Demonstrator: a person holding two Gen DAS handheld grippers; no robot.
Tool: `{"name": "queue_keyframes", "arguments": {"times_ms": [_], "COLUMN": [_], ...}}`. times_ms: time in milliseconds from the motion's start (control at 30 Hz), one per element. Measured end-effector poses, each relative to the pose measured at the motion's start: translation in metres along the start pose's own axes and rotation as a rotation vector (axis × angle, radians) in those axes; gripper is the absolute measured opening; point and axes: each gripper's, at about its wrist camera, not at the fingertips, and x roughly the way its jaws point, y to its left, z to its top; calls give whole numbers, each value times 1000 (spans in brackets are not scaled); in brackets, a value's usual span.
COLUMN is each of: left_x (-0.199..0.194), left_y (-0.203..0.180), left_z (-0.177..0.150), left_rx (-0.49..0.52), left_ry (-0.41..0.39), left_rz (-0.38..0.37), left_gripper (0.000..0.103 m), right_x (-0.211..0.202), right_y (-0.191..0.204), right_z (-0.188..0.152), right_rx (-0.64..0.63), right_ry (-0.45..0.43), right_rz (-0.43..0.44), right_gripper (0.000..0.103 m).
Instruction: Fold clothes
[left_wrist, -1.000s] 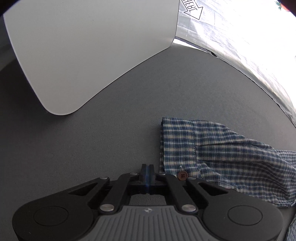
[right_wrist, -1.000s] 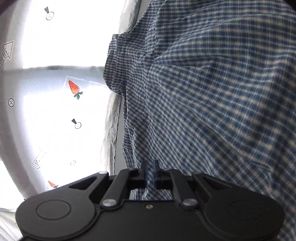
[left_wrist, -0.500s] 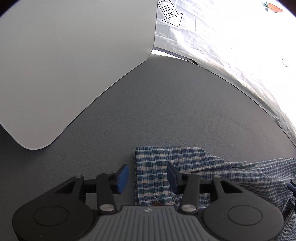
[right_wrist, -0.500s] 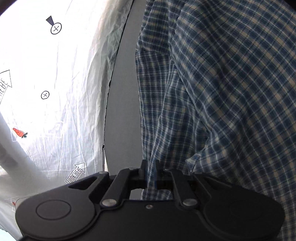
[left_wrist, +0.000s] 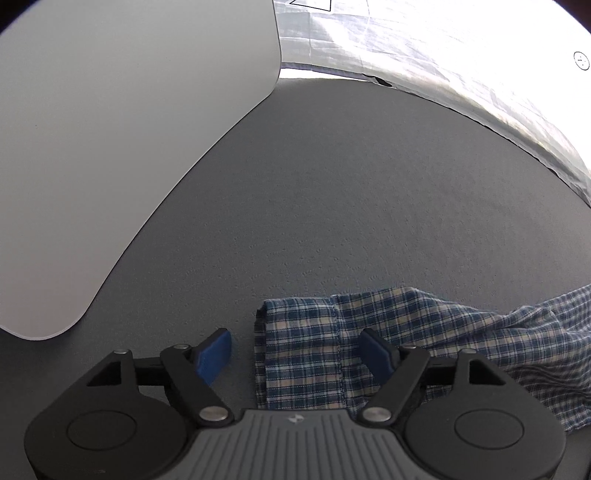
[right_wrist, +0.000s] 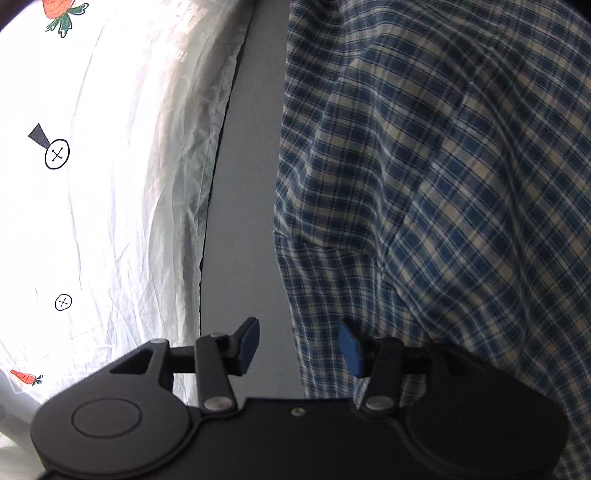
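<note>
**On the grey mat, both tongs spread over a plaid shirt**

On the dark grey mat (left_wrist: 369, 192) lies the blue-and-cream plaid shirt (right_wrist: 443, 184), and I see it from both wrists. Through the left camera, only its cuff end (left_wrist: 299, 347) shows, flat on the mat, with the sleeve trailing off to the right until the frame cuts it. The lower part of the cuff disappears under the gripper body, so I cannot make out how it ends there.

My left gripper (left_wrist: 295, 350) stands wide open, holding nothing; one blue pad (left_wrist: 214, 354) sits over bare mat, the other over the cloth, the cuff's edge between them. I cannot tell whether the pads touch the fabric.

My right gripper (right_wrist: 297, 349) is likewise wide open and empty, straddling the shirt's left edge. From here the shirt fills the right half of the view in creased folds, running out of frame at the top and right, so its full outline is hidden.

Further out, a pale grey board (left_wrist: 110, 147) overlaps the mat on the left. A white crumpled sheet (right_wrist: 110, 203) printed with carrots and button marks lies beside the mat, much of it blown out by glare.
</note>
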Motion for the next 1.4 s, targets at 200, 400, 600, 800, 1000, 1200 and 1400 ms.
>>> {"name": "queue_keyframes", "arguments": {"times_ms": [200,400,600,800,1000,1200,1400], "left_x": [3,5,4,7,7,5,5], "left_y": [1,1,0,-5,-6,-7,-9], "left_z": [1,2,1,4,6,4,3], "left_rx": [12,11,17,10,10,14,22], "left_ry": [15,29,24,30,29,26,24], "left_rz": [2,0,-5,2,0,-4,-6], "left_gripper": [80,81,85,89,91,92,95], "right_x": [35,71,72,58,61,25,20], "right_y": [27,65,123,152,121,44,30], "right_z": [20,20,-8,-39,-95,-79,-67], "right_rx": [152,158,-450,-921,-1371,-1400,-1395], "right_ry": [101,183,126,-91,-152,-113,-156], "right_rz": [-82,-217,-396,-486,-581,-582,-523], "right_gripper": [48,45,45,47,66,70,23]}}
